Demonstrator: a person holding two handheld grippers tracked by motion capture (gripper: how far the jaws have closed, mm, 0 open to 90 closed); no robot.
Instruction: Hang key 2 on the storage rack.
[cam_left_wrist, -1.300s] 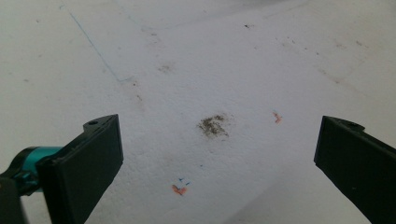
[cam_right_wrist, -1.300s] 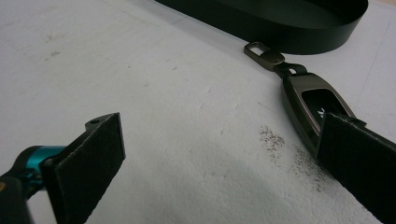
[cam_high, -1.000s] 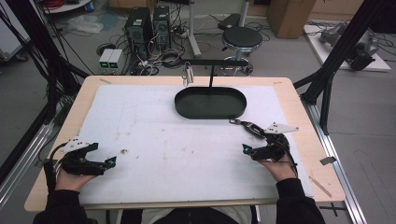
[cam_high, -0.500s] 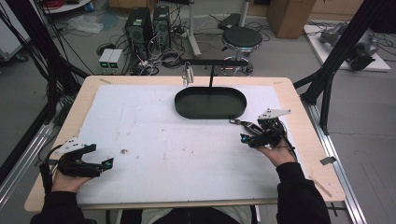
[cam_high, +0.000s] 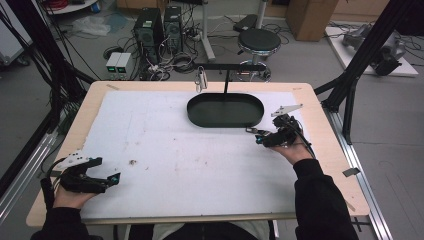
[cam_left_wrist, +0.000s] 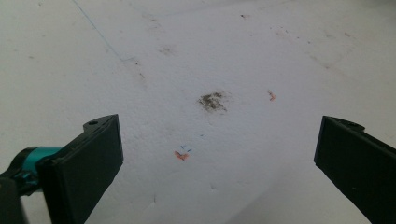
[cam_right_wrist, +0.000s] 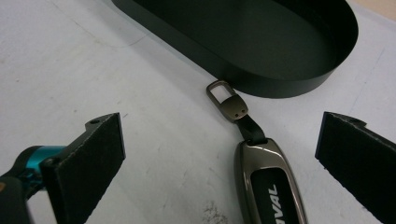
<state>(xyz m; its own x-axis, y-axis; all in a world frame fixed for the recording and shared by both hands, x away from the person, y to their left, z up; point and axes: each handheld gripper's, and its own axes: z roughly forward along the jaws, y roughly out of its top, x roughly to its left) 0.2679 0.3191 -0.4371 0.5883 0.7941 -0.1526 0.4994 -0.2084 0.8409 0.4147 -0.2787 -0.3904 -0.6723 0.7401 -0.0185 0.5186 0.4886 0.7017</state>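
key fob (cam_right_wrist: 273, 189) lies flat on the white mat (cam_high: 165, 150) between the jaws of the right gripper (cam_right_wrist: 219, 163) — jaws wide, nothing held. long axis runs along the gripper's line; strap and metal clasp (cam_right_wrist: 227, 101) point toward the black oval tray (cam_right_wrist: 280, 79), just beside its wall. left gripper (cam_left_wrist: 212, 161) — wide, empty, well apart.

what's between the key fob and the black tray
Nothing but bare white table cover. In the right gripper view the key fob lies short of the black tray, its metal loop nearly at the wall.
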